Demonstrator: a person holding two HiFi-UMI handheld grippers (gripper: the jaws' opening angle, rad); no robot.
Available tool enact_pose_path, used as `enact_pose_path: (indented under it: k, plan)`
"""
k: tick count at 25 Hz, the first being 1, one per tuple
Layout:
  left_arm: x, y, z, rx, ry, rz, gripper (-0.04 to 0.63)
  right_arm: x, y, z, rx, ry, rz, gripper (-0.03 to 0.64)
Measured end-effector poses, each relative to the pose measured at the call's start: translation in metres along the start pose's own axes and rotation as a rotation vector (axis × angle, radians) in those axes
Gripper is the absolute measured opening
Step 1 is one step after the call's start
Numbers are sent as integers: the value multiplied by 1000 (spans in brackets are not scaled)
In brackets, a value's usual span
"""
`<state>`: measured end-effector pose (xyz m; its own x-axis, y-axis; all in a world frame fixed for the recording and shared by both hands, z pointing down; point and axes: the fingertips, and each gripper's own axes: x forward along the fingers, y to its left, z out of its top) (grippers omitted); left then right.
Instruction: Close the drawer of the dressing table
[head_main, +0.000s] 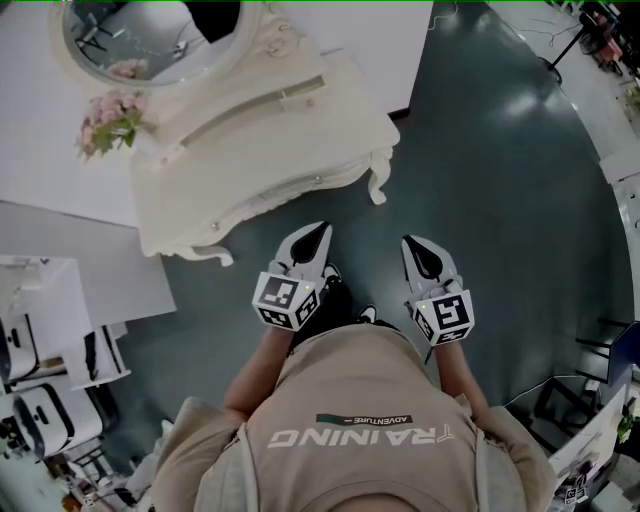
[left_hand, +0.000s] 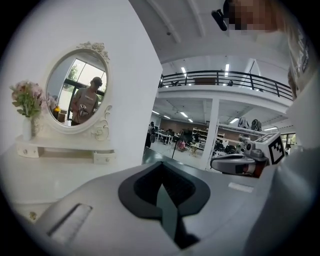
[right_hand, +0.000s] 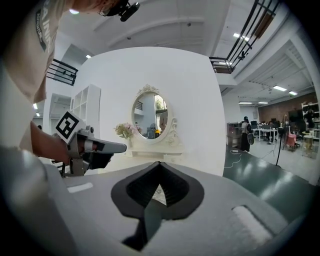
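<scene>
The white dressing table (head_main: 290, 120) stands ahead and to the left, with an oval mirror (head_main: 150, 35) and pink flowers (head_main: 110, 120) on it. Its front panel (head_main: 255, 195) carries two small knobs, and no drawer juts out of it from this angle. My left gripper (head_main: 320, 232) hovers just off the table's near right corner, shut and empty. A short way to its right, over the floor, my right gripper (head_main: 412, 245) is shut too. The left gripper view shows the mirror (left_hand: 75, 92), the tabletop (left_hand: 45, 172) and the left gripper (left_hand: 161, 162). The right gripper (right_hand: 159, 163) faces the table (right_hand: 150, 146) from a distance.
The floor (head_main: 480, 180) around me is dark green. White shelving with gear (head_main: 55, 340) stands at the left, and a white wall panel (head_main: 380, 40) rises behind the table. Dark chair legs (head_main: 600, 360) are at the right. My shoes (head_main: 335, 285) are below the grippers.
</scene>
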<state>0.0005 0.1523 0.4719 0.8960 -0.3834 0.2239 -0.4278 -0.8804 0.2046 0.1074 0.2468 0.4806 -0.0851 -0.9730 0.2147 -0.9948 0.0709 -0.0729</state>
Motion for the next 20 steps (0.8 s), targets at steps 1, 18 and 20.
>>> enact_pose_path:
  k: [1, 18, 20]
  plan:
    - [5, 7, 6, 0, -9, 5, 15, 8, -1, 4, -8, 0, 4, 2]
    - [51, 152, 37, -40, -25, 24, 15, 147, 2, 59, -53, 9, 2, 2]
    - [57, 150, 43, -38, -41, -4, 15, 149, 3, 53, -46, 33, -5, 2]
